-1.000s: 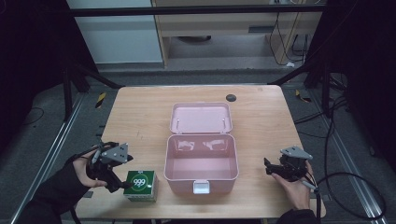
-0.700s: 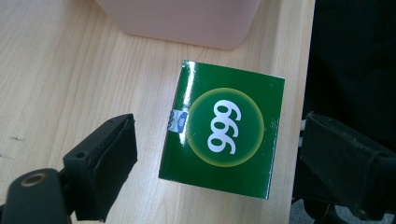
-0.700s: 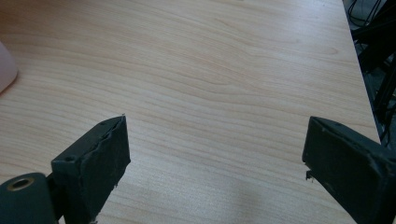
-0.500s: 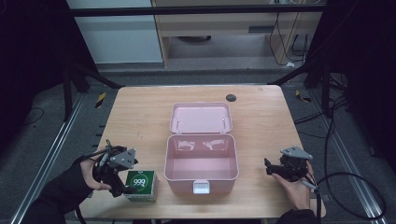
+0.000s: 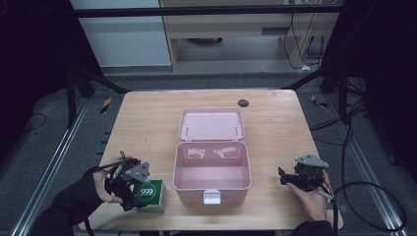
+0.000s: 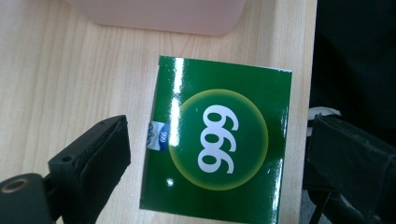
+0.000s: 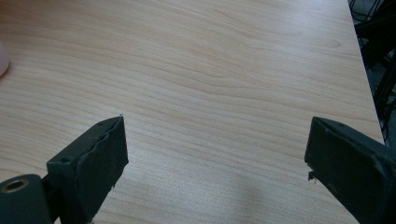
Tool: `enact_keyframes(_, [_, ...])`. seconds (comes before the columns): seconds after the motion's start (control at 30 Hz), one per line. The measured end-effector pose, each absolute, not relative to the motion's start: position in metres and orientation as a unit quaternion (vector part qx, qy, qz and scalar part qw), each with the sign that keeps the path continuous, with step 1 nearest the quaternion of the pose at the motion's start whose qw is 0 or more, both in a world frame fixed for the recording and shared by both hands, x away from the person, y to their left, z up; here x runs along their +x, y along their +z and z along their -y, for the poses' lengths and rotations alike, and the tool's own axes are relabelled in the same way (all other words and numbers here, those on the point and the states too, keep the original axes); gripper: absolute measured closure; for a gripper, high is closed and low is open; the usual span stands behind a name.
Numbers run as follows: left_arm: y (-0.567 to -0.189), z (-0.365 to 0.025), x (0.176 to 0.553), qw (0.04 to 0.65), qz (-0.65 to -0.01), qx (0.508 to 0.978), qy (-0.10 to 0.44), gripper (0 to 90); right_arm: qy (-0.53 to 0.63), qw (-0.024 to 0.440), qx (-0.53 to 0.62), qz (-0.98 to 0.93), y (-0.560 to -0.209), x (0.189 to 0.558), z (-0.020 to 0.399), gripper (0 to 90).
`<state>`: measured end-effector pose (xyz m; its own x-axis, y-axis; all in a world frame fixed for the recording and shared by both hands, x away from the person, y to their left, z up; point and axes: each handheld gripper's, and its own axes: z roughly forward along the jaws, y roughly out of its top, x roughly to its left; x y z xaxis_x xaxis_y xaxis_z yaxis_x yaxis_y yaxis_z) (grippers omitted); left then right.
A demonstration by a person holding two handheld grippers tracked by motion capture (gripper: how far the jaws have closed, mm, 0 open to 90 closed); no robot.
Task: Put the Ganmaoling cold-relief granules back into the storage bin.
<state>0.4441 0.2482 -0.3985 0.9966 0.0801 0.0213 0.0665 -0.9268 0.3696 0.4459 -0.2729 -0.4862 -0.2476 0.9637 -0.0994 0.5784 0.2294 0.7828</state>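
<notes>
A green box marked 999 (image 5: 150, 194) (image 6: 217, 140) lies flat near the table's front left edge, beside the open pink case (image 5: 210, 192). My left gripper (image 5: 132, 191) (image 6: 217, 140) hovers over the box. Its jaws have just been opening and now stand wide on either side of the box, with the pads clear of it. My right gripper (image 5: 284, 177) (image 7: 217, 140) rests low over bare wood at the front right, open, with nothing between its jaws.
The pink case's lid (image 5: 211, 124) lies flat behind its empty tub. A small dark disc (image 5: 243, 103) sits near the table's far edge (image 5: 206, 91). The front edge of the table runs close to the green box. Cables trail on the floor at the right.
My left gripper has moved down and to the right, over the green box, and its jaws have spread wider. The right gripper has kept still.
</notes>
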Motion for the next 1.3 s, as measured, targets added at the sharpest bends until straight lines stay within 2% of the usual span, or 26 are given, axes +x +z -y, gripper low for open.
enact_keyframes(0.87, [-0.435, -0.239, 0.448, 0.155, -0.039, 0.987, -0.001, 4.8, 0.309, 0.3, 0.533, -0.729, -0.489, 0.447, 0.273, 5.9])
enact_keyframes(1.3, [-0.44, -0.238, 0.452, 0.142, -0.035, 0.989, -0.004, 11.5, 0.307, 0.296, 0.532, -0.731, -0.49, 0.447, 0.272, 5.9])
